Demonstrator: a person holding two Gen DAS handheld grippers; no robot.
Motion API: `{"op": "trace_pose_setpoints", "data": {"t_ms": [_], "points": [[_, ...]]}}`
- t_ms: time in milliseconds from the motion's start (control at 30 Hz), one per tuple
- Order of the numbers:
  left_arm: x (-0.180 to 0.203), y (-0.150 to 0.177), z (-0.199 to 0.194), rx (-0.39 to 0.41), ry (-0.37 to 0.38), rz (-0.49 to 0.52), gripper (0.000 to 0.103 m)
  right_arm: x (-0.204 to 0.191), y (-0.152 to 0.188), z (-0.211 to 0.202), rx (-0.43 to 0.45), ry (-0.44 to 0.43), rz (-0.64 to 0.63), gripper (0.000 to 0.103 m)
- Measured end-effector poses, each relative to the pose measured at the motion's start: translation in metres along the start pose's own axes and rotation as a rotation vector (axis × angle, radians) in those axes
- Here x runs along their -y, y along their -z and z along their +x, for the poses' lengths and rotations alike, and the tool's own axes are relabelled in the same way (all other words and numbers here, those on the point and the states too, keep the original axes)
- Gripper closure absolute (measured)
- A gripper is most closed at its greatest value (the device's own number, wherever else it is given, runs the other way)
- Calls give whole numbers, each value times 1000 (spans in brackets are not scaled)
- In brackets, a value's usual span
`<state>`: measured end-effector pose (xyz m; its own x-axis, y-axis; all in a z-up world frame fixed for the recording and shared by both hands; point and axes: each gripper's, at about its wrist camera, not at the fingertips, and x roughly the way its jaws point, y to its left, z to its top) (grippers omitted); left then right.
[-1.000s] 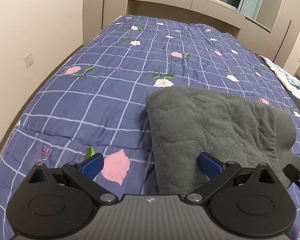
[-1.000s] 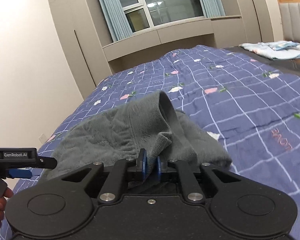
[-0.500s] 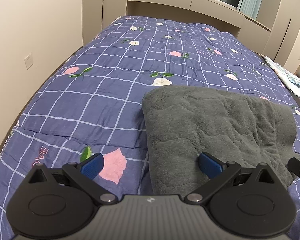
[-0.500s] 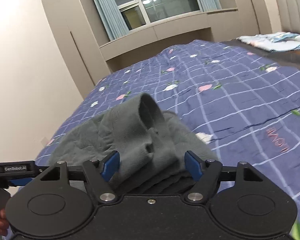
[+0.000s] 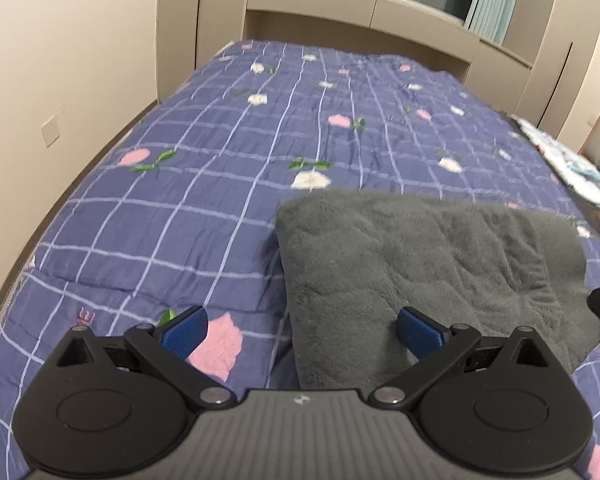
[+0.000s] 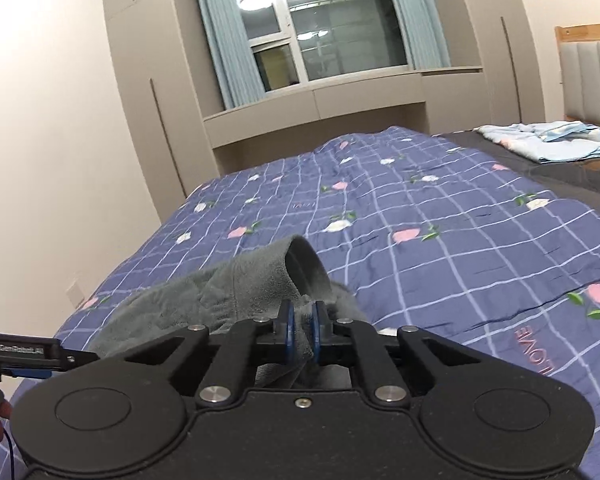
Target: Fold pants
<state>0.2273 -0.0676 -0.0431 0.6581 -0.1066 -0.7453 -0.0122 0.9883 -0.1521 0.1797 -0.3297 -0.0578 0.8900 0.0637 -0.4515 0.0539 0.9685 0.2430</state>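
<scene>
The grey fleece pants (image 5: 428,264) lie folded on the blue checked bedspread (image 5: 180,208). My left gripper (image 5: 302,330) is open above the pants' near left edge, its right pad over the fabric, its left pad over the bedspread. In the right wrist view my right gripper (image 6: 302,330) is shut on a fold of the pants (image 6: 252,280), and a loop of fabric stands up just beyond the pads. The left gripper's body (image 6: 28,354) shows at the left edge there.
The bedspread (image 6: 440,240) covers a wide bed. A beige wall (image 5: 60,60) runs along the left. Cabinets and a window (image 6: 320,40) stand at the far end. Light blue bedding (image 6: 548,146) lies at the right by a padded headboard (image 6: 588,76).
My right gripper opened around the raised fold half a second ago and has now shut on it again. The left gripper stayed open and rose slightly.
</scene>
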Motion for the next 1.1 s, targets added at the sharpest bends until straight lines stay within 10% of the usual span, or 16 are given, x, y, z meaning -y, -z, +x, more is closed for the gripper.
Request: {"op": "trace_pose_setpoints", "data": {"t_ms": [467, 900, 1100], "points": [[9, 17, 27, -16, -9, 74, 0, 7, 18, 24, -78, 98, -112, 94], [16, -29, 24, 93, -72, 65, 0, -26, -27, 51, 28, 16, -245, 19], [31, -37, 53, 67, -97, 102, 0, -38, -22, 93, -27, 75, -370, 6]]}}
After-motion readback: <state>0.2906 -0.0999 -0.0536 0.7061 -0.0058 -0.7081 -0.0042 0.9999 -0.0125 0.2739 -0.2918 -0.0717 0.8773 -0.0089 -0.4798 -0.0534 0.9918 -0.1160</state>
